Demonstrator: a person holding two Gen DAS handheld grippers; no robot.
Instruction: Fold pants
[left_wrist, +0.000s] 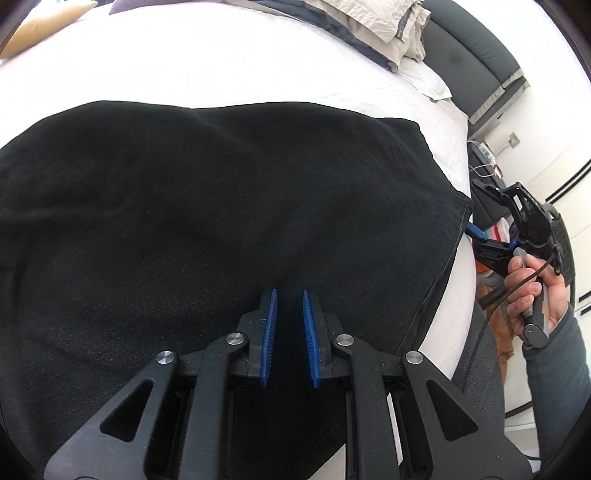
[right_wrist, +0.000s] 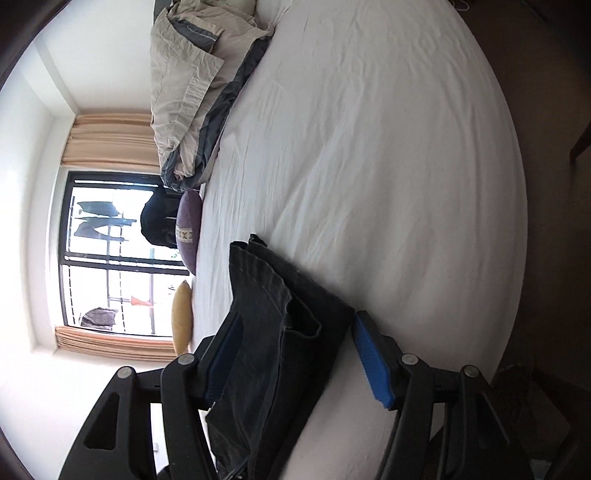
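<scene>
Between the right hand-held gripper's (right_wrist: 295, 354) spread fingers lay the pants (right_wrist: 273, 354), unpinched. Beneath the left hand-held gripper (left_wrist: 289, 332), fingers slightly apart, pants covered the bed (left_wrist: 221, 66).

Black pants (left_wrist: 221, 206) are spread flat across the white bed (left_wrist: 221, 66), filling most of the near side. Their stitched hem corner (right_wrist: 273, 295) hangs off the bed's edge, layers bunched together.
</scene>
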